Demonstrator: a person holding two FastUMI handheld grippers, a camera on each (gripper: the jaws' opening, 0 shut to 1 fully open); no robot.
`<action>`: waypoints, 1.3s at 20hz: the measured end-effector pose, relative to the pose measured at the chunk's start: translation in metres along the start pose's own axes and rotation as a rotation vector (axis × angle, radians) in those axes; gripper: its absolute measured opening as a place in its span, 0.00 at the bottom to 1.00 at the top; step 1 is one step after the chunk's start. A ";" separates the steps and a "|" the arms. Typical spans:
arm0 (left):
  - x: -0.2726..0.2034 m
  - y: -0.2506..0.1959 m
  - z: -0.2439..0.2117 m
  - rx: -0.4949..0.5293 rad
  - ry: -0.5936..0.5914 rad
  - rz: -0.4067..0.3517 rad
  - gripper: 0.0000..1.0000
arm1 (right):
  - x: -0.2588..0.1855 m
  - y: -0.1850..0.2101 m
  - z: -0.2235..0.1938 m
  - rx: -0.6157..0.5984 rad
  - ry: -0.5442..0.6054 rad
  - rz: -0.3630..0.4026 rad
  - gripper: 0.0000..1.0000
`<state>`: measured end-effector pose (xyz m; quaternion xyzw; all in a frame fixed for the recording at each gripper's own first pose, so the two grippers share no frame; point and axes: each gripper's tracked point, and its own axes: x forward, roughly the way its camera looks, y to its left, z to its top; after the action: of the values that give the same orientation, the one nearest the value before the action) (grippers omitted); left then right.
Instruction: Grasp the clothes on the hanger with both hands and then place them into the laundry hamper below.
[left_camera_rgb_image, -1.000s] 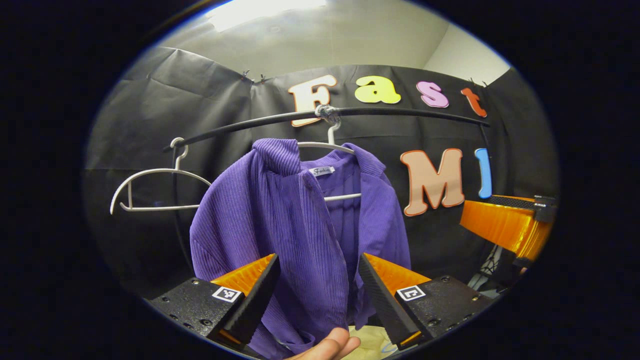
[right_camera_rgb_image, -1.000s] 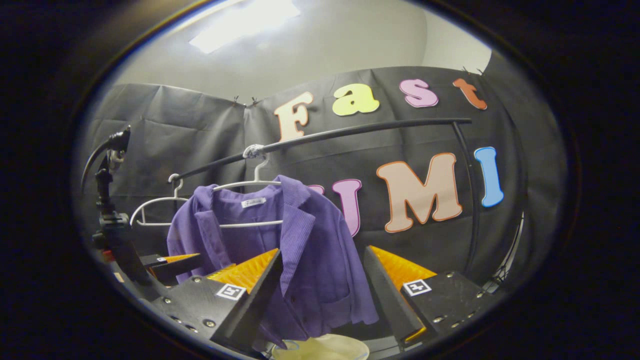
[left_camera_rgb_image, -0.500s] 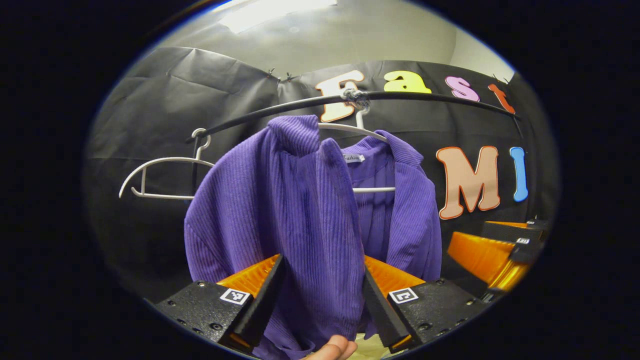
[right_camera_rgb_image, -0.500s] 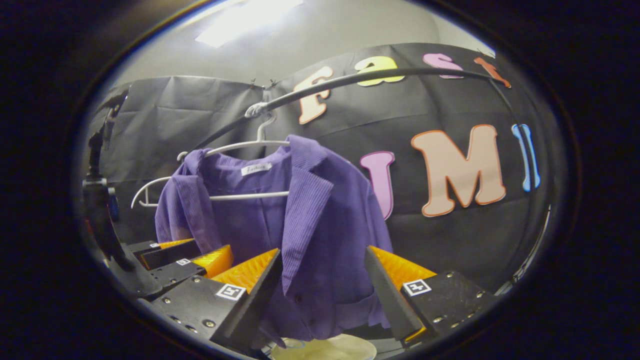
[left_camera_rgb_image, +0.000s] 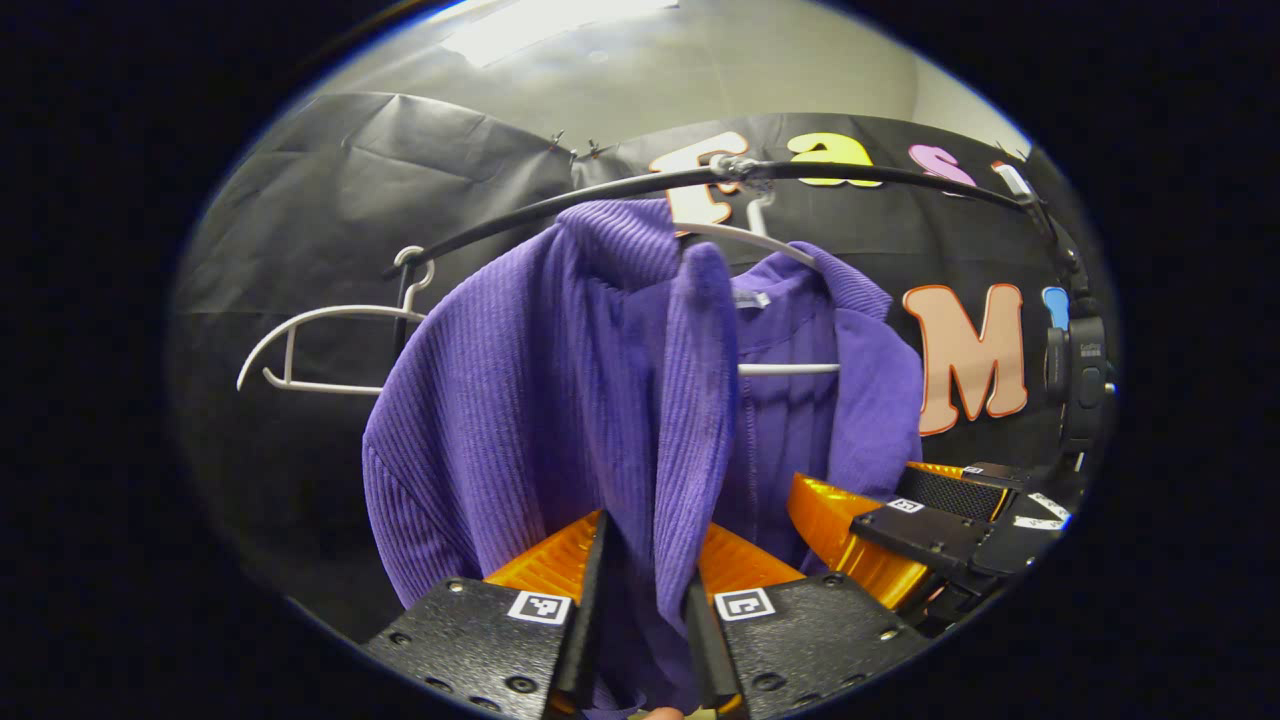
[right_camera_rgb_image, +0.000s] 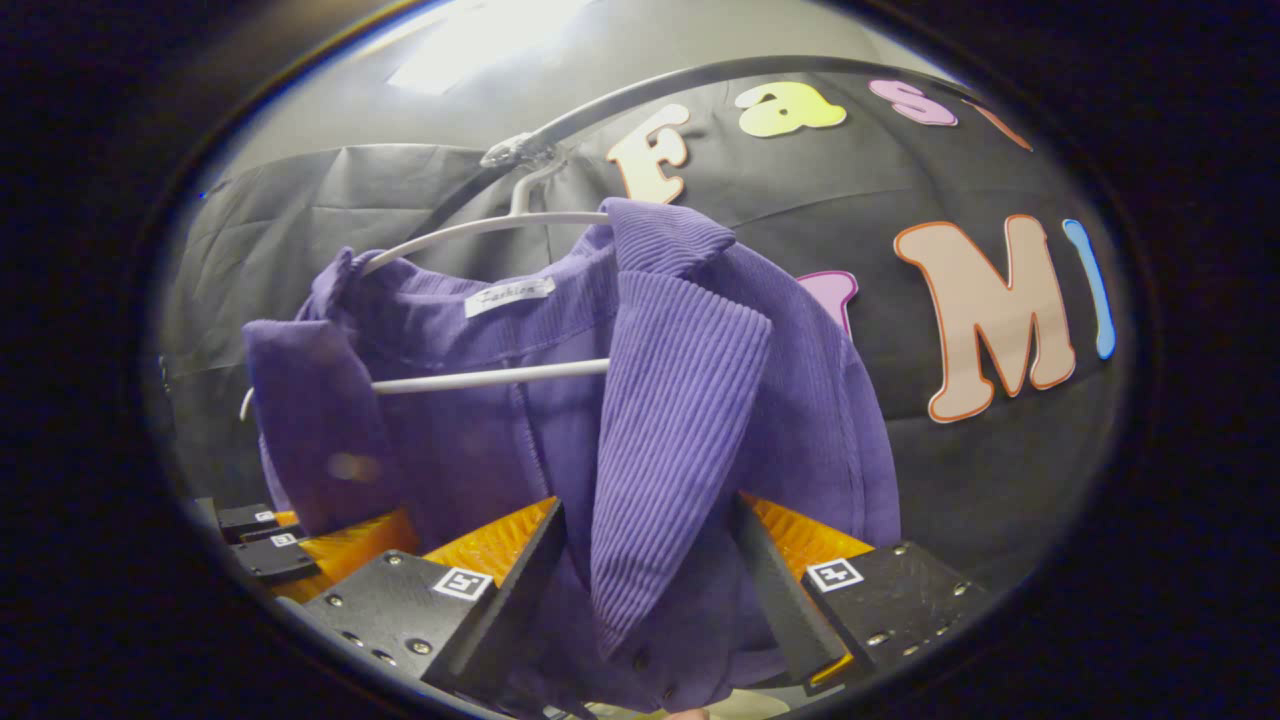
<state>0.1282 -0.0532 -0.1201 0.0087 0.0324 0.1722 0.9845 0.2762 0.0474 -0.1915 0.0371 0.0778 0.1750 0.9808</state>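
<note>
**Purple corduroy jacket on hanger, both grippers at its front edges**

Left gripper (left_camera_rgb_image: 645, 600): seen from the left gripper view, its two fingers are standing close together with a fold of the jacket's front edge running down between them. The cloth is filling the narrow gap and both fingers are pressing against it, so the gripper is clamping that edge.

Right gripper (right_camera_rgb_image: 650, 560): in the right gripper view its fingers are standing wide apart. The jacket's other lapel is hanging down into the space between them, and the cloth is lying against the inner faces of the fingers without being pinched. The same gripper is showing at the lower right of the left gripper view (left_camera_rgb_image: 930, 530), just beside the jacket's far front panel.

Purple corduroy jacket (left_camera_rgb_image: 560, 400) (right_camera_rgb_image: 680, 400): ribbed fabric, collar turned up, a small white label (right_camera_rgb_image: 513, 296) sewn inside the neck. It is hanging open-fronted on a white hanger (right_camera_rgb_image: 480, 378), whose lower bar is crossing behind the open front.

Black rail (left_camera_rgb_image: 600, 195): the hanger's hook is looping over it. A second white hanger (left_camera_rgb_image: 320, 350), bare, is hanging on the same rail to the left of the jacket, apart from it.

Camera on a dark mount (left_camera_rgb_image: 1080, 370): standing at the right edge of the left gripper view.
</note>
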 end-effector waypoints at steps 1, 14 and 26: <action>0.004 0.006 -0.001 0.003 0.009 0.013 0.29 | 0.008 -0.004 0.002 -0.014 0.001 -0.020 0.98; -0.024 0.001 -0.001 -0.015 0.070 -0.299 0.02 | -0.013 -0.026 0.014 -0.062 -0.069 -0.093 0.07; -0.093 0.017 0.044 -0.065 0.071 -0.638 0.01 | -0.065 -0.032 0.043 -0.171 -0.067 -0.085 0.01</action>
<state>0.0380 -0.0695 -0.0702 -0.0393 0.0621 -0.1440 0.9869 0.2346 -0.0074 -0.1429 -0.0445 0.0311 0.1377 0.9890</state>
